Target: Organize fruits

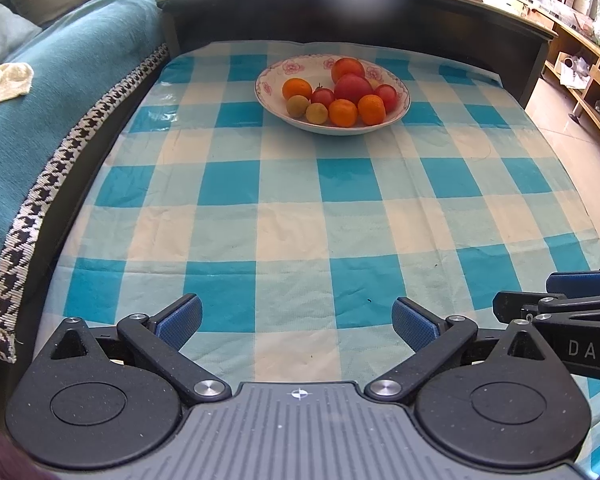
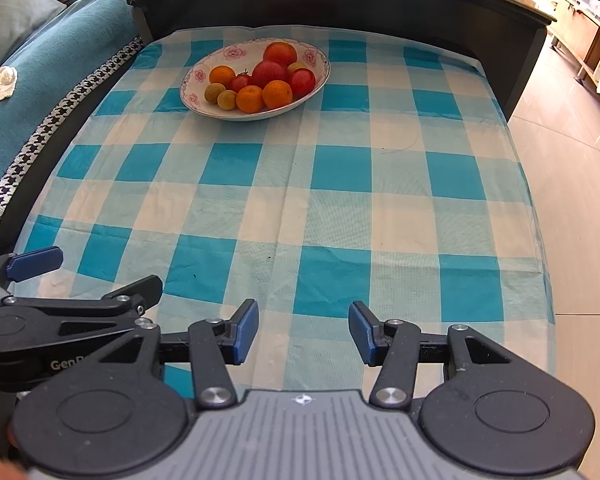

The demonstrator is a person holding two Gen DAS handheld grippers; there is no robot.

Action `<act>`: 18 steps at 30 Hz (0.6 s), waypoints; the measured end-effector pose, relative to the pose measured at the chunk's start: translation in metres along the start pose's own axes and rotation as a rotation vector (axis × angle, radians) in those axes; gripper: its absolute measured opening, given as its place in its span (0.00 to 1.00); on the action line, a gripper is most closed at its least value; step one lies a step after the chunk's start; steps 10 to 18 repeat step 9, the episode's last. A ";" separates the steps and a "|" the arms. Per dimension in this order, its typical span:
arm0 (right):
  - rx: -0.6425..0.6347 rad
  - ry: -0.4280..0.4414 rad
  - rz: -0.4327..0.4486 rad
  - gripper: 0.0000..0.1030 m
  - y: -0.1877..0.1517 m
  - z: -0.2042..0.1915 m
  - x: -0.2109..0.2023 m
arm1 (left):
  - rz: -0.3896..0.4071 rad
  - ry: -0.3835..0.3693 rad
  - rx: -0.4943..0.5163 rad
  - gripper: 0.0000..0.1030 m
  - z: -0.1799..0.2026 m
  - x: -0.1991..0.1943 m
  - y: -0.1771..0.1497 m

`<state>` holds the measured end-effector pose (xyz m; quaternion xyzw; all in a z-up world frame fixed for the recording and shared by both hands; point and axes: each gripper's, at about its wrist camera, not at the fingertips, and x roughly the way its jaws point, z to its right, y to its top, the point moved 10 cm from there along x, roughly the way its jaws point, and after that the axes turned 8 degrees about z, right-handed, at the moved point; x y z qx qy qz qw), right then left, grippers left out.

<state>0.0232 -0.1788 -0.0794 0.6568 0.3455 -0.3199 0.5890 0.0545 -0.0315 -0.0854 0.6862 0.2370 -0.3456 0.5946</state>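
Cloth bare up to bowl; sofa flanks left.

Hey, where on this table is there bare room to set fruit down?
The checkered cloth is bare from the bowl down to both open tongs, left and right. The bowl itself is crowded with fruit.

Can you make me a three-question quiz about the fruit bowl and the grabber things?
1. Where is the fruit?
A. in the bowl
B. on the sofa
C. on the floor

2. What colours is the cloth?
A. red and black
B. blue and white
C. green and yellow

3. How are the left gripper's jaws?
A. shut
B. holding fruit
C. open

Answers:
1 A, the fruit sits piled in the bowl.
2 B, the cloth has blue and white checks.
3 C, the left gripper has its jaws wide apart, with nothing between.
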 end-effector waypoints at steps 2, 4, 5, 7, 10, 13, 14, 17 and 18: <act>0.000 0.000 -0.001 0.49 0.000 0.000 0.000 | 0.001 0.001 0.001 0.99 0.000 0.000 0.000; -0.001 0.000 -0.001 0.49 0.000 0.000 0.000 | 0.004 0.004 0.004 0.99 0.000 0.000 0.000; -0.001 0.000 0.000 0.49 0.000 0.000 0.000 | 0.005 0.005 0.005 0.99 0.000 -0.001 0.000; -0.001 -0.001 0.000 0.49 0.000 0.000 0.000 | 0.008 0.008 0.007 0.99 0.000 -0.001 0.001; -0.001 0.000 0.000 0.49 0.000 0.000 0.000 | 0.010 0.010 0.007 0.99 0.000 -0.001 0.001; -0.001 0.000 0.000 0.49 0.000 0.000 0.000 | 0.010 0.010 0.007 0.99 0.000 -0.001 0.001; -0.001 0.000 0.000 0.49 0.000 0.000 0.000 | 0.010 0.010 0.007 0.99 0.000 -0.001 0.001; -0.001 0.000 0.000 0.49 0.000 0.000 0.000 | 0.010 0.010 0.007 0.99 0.000 -0.001 0.001; -0.001 0.000 0.000 0.49 0.000 0.000 0.000 | 0.010 0.010 0.007 0.99 0.000 -0.001 0.001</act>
